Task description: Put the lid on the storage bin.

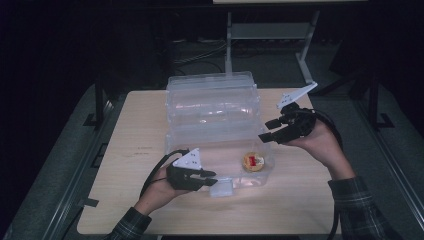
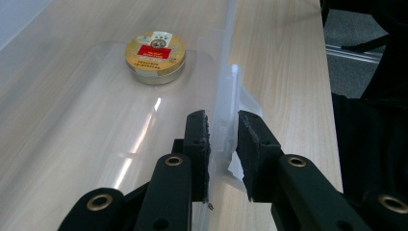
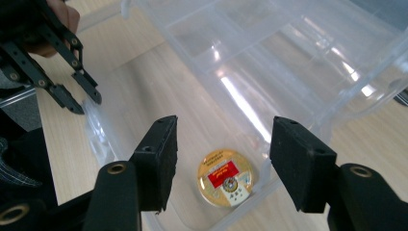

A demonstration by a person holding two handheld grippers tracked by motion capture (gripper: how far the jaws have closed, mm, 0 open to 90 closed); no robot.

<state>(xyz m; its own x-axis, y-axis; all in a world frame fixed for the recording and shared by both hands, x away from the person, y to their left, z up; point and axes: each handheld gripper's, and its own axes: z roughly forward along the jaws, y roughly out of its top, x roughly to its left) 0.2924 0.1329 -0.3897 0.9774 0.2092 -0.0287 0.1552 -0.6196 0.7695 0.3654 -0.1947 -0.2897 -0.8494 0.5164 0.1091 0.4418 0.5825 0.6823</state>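
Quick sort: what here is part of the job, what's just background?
In the job:
- clear plastic storage box with open lid
- round gold tin with red label, lying inside the box
- left gripper, jaws clamped on the box's front wall
- right gripper, jaws open above the tin

Just there:
- light wooden table
- grey metal stand behind the table

The high view looks forward and down over my bench from above my side. The camera on my left tool sits close, sighting along the clear box's front wall. My right tool's camera looks down into it. All three share the round tin.
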